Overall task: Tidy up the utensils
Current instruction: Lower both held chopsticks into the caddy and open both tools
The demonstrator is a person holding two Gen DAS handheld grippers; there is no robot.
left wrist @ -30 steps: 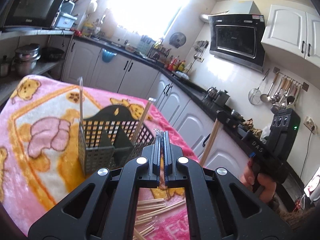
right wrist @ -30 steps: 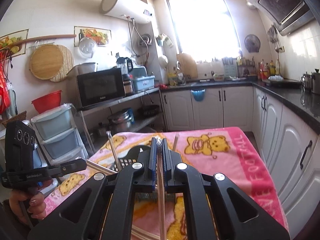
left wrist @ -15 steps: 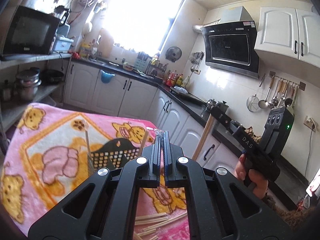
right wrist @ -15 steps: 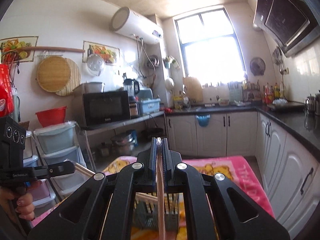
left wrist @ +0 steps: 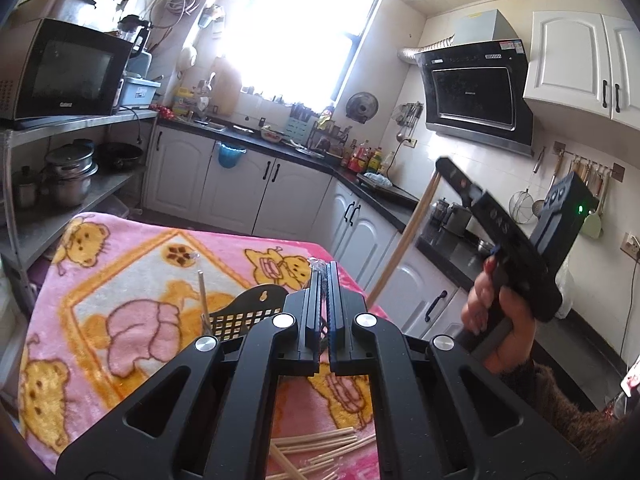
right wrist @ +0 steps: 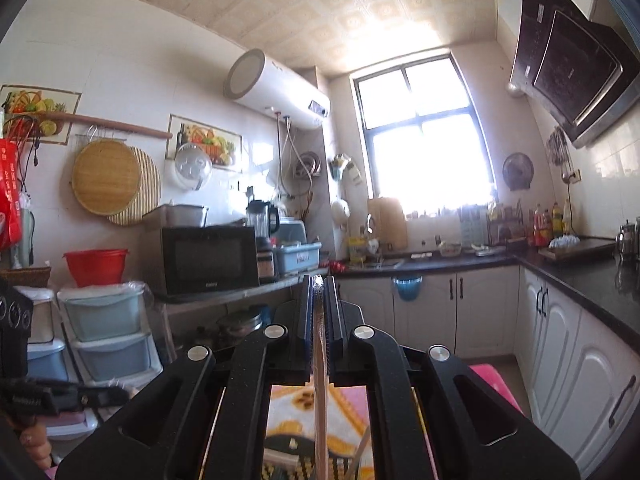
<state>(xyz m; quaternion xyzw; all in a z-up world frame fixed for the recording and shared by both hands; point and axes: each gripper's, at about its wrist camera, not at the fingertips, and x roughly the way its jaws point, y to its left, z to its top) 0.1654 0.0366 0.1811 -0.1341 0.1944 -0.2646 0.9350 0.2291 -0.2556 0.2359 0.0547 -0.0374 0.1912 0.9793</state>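
Observation:
My left gripper is shut, with a scrap of clear plastic wrapper pinched at its tip. Below it a black perforated utensil basket stands on the pink bear blanket, one chopstick upright in it. To the right, a hand holds my right gripper shut on a wooden chopstick that hangs down, clear of the basket. In the right wrist view that chopstick runs down between the shut fingers of my right gripper, above the basket. My left gripper shows at lower left.
Several loose chopsticks lie on the blanket near its front edge. White cabinets with a black counter run along the right. A metal shelf with a microwave and pots stands on the left.
Both grippers have risen, so the basket and blanket sit lower in both views. The right gripper has tipped upward with its chopstick still held. Neither grip has altered.

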